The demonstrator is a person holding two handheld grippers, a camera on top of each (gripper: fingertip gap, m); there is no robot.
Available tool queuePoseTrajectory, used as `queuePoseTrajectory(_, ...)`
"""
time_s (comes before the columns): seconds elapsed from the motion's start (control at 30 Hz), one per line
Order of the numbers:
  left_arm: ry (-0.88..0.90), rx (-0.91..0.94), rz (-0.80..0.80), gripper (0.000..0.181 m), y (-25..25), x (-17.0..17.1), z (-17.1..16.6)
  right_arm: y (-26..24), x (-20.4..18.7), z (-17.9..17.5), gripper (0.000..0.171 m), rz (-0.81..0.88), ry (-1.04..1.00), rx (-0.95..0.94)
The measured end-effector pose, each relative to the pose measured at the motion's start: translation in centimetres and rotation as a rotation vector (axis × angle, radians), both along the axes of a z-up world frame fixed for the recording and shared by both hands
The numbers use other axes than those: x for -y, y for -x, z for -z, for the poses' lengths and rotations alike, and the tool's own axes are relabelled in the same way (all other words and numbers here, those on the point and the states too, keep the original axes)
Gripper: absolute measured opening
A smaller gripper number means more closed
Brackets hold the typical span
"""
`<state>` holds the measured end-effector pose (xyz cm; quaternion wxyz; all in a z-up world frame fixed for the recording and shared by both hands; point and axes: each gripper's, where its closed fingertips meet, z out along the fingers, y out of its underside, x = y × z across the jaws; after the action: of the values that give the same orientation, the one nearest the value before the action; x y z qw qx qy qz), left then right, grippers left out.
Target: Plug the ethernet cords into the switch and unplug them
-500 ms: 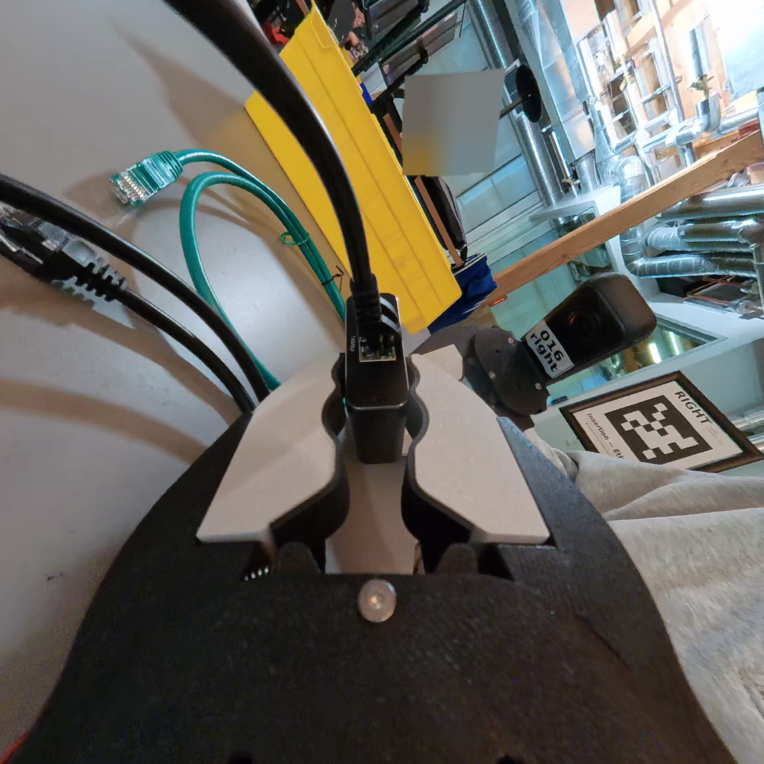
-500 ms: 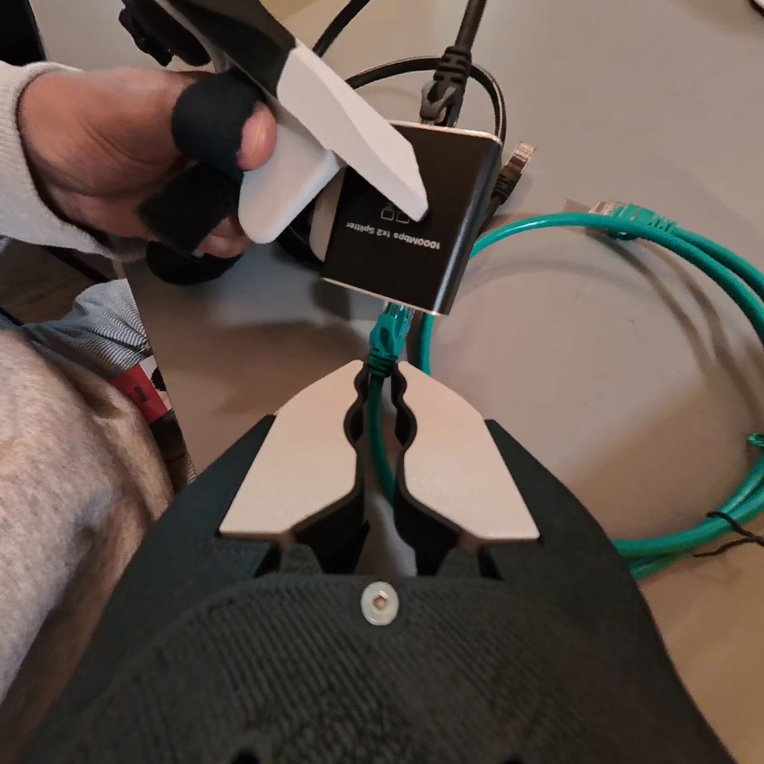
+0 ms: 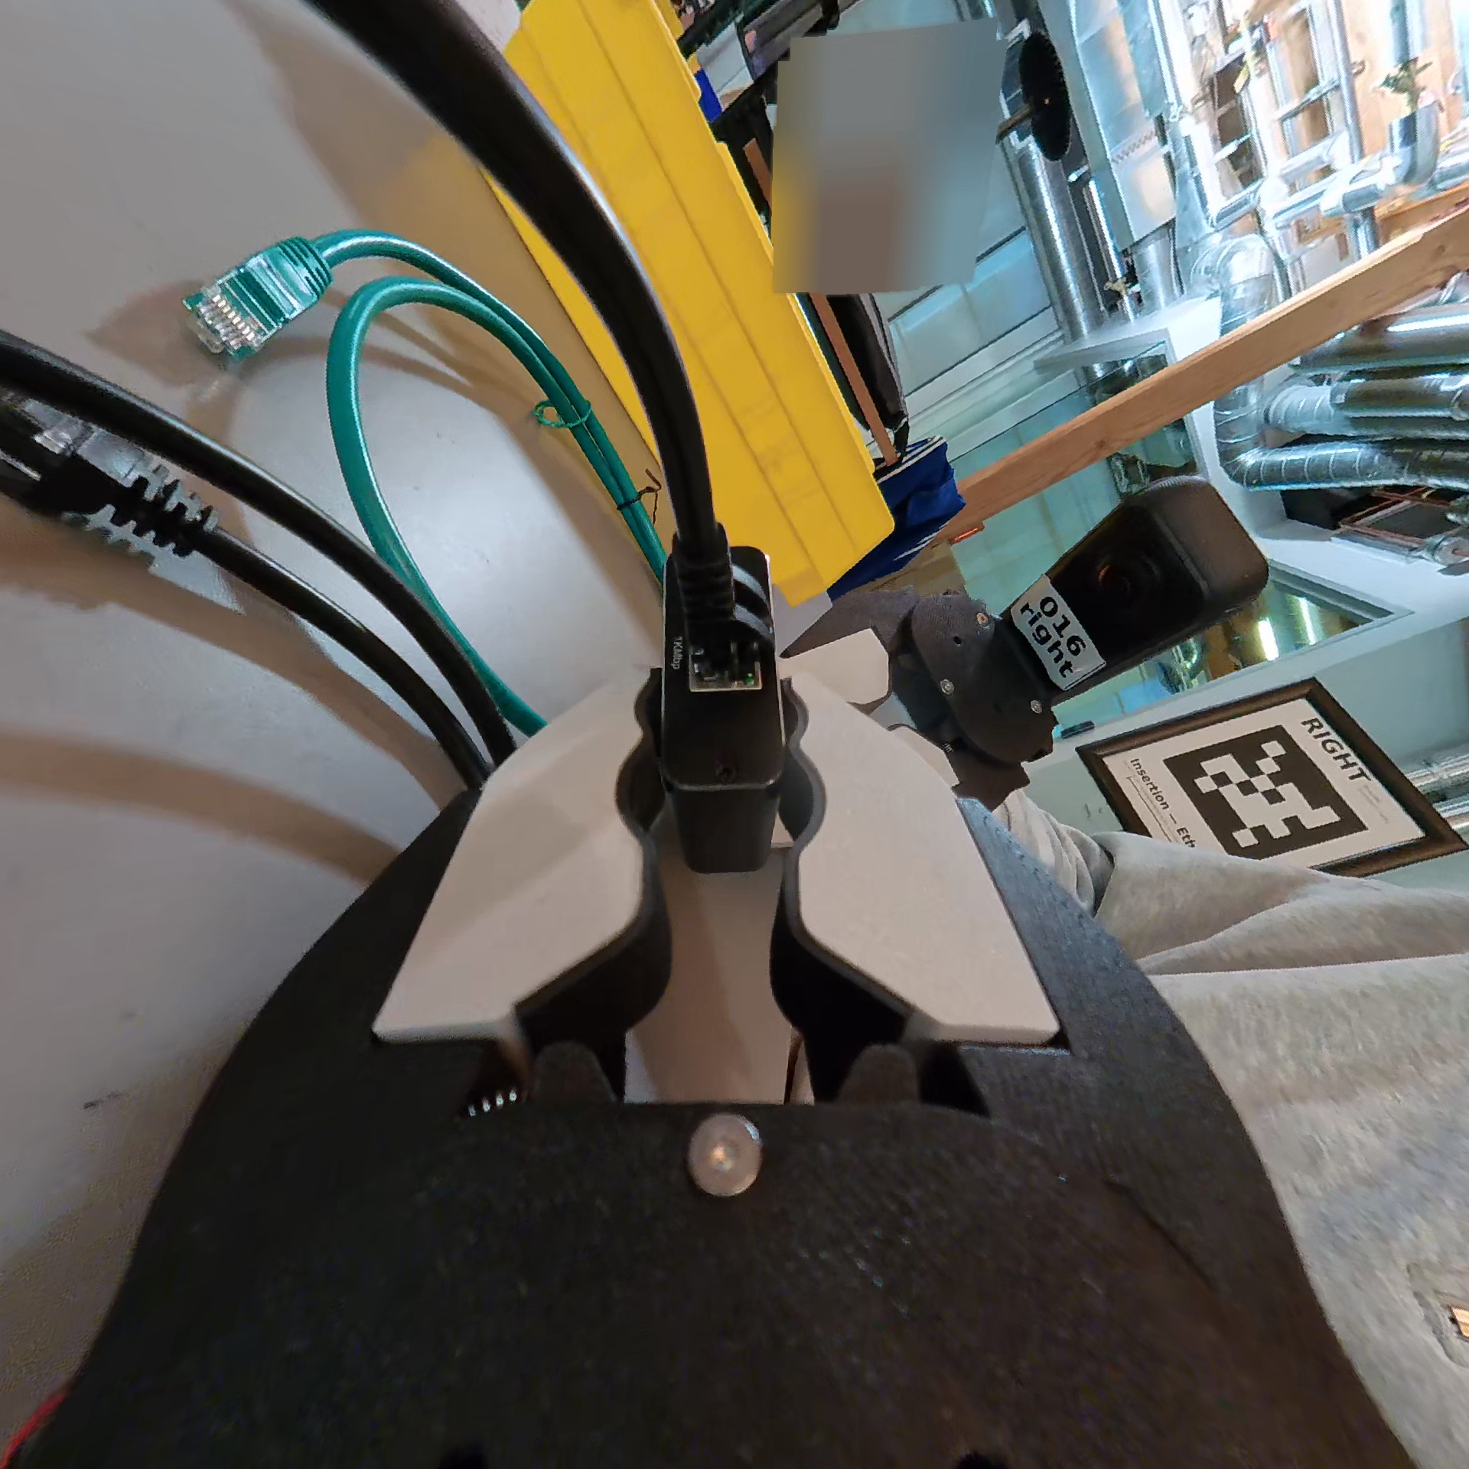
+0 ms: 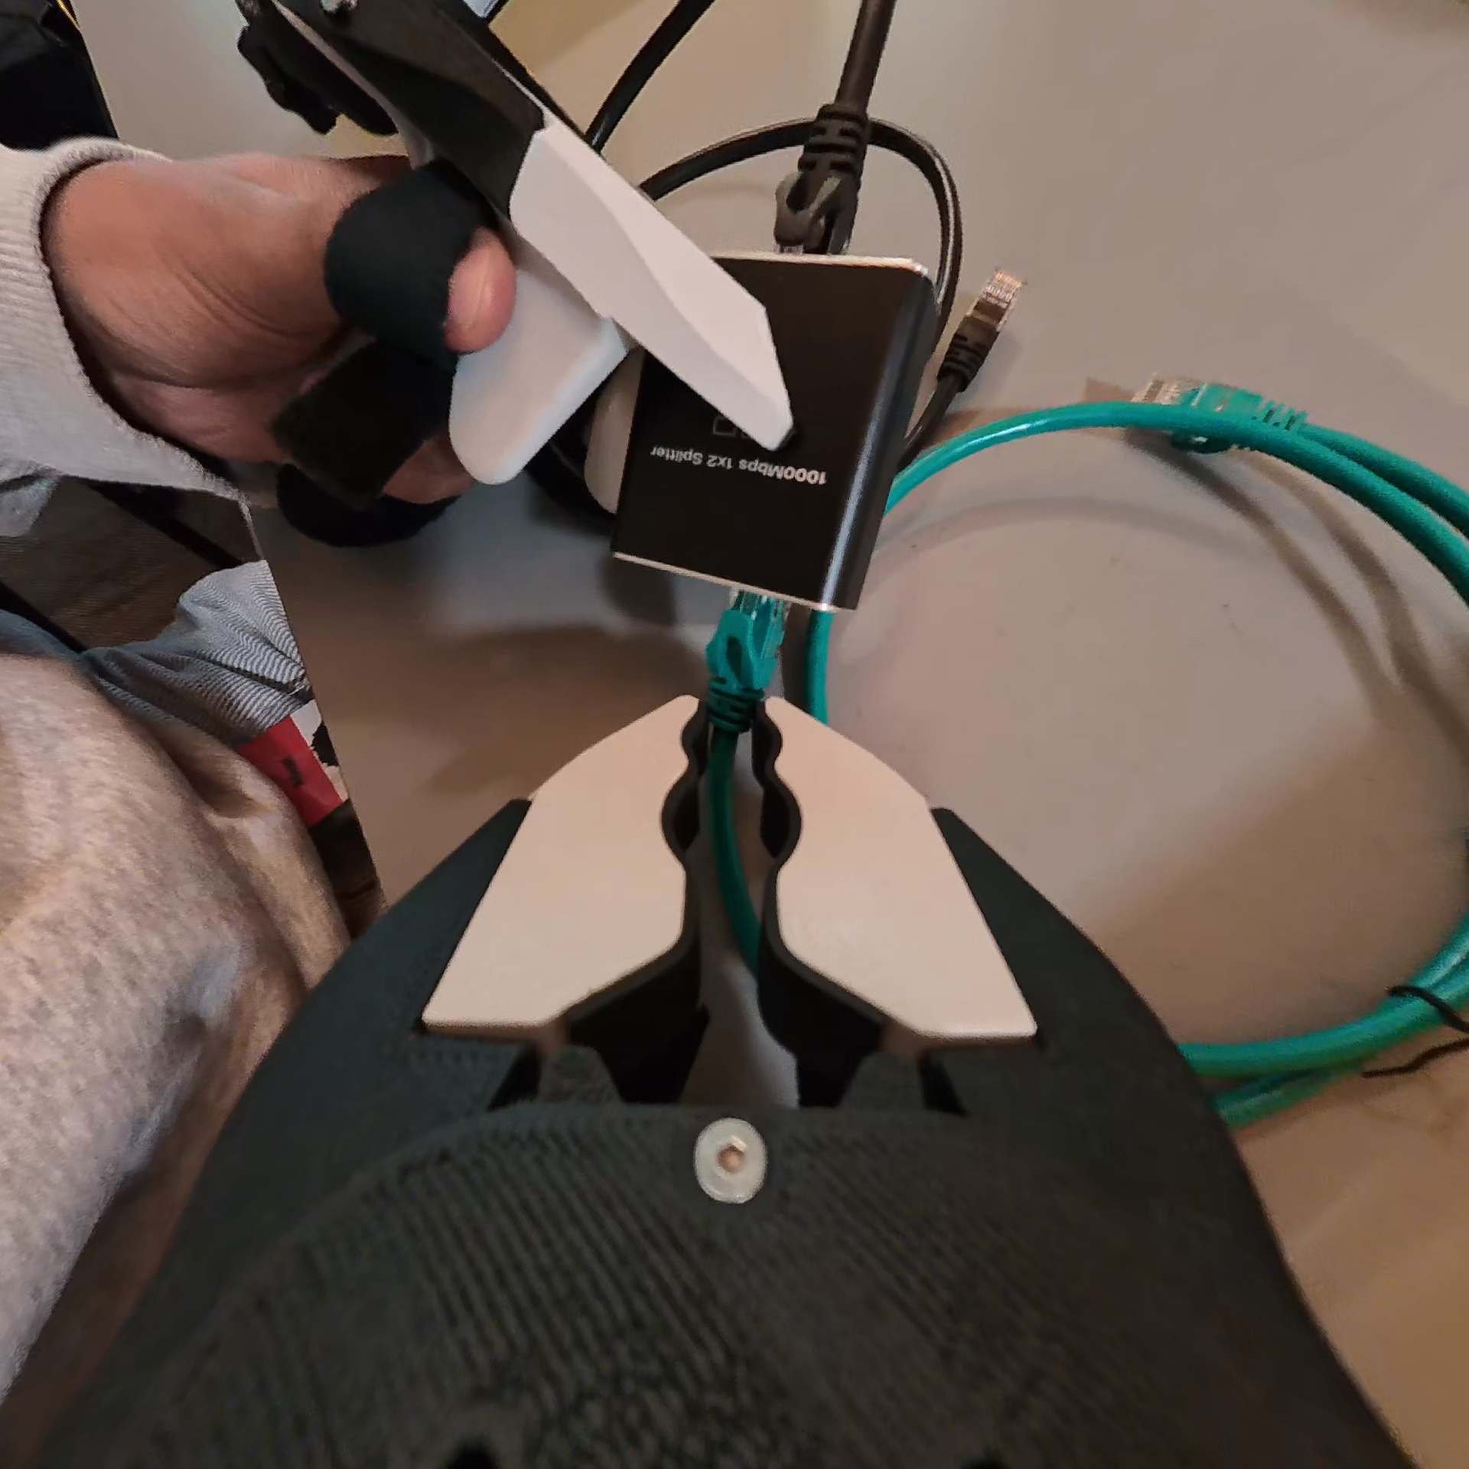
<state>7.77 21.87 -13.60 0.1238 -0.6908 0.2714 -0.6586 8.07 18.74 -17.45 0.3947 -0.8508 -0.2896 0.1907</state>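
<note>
The black switch [image 3: 719, 763] is clamped upright between my left gripper's [image 3: 719, 703] fingers and held above the grey table. A black cord [image 3: 699, 572] is plugged into its far end. In the right wrist view the switch [image 4: 795, 493] hangs under the left gripper's white finger [image 4: 636, 302]. My right gripper [image 4: 727, 715] is shut on the green cord just behind its plug [image 4: 747, 636]. The plug's front meets the switch's near face; how deep it sits is hidden. The right gripper also shows in the left wrist view [image 3: 827, 636].
The green cord's other plug [image 4: 1192, 393] and a loose black plug [image 4: 986, 310] lie on the table [image 4: 1113, 715]. Green loops curve to the right. A yellow bin [image 3: 715, 278] stands beyond. A framed marker card [image 3: 1272, 787] and a grey sleeve [image 3: 1272, 1033] are at right.
</note>
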Motion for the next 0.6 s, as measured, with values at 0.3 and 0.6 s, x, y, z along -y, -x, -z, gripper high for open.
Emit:
queuePoseTrajectory(0.3,0.003,0.000,0.019,0.028,0.0,0.3,-0.3,-0.1,-0.1,-0.4,0.009,0.000,-0.031,0.005)
queuePoseTrajectory(0.6,0.131,0.219,-0.051,0.027,0.6,-1.1,-3.2,-0.1,-1.3,-5.1,0.010,0.061,-0.127,-0.322)
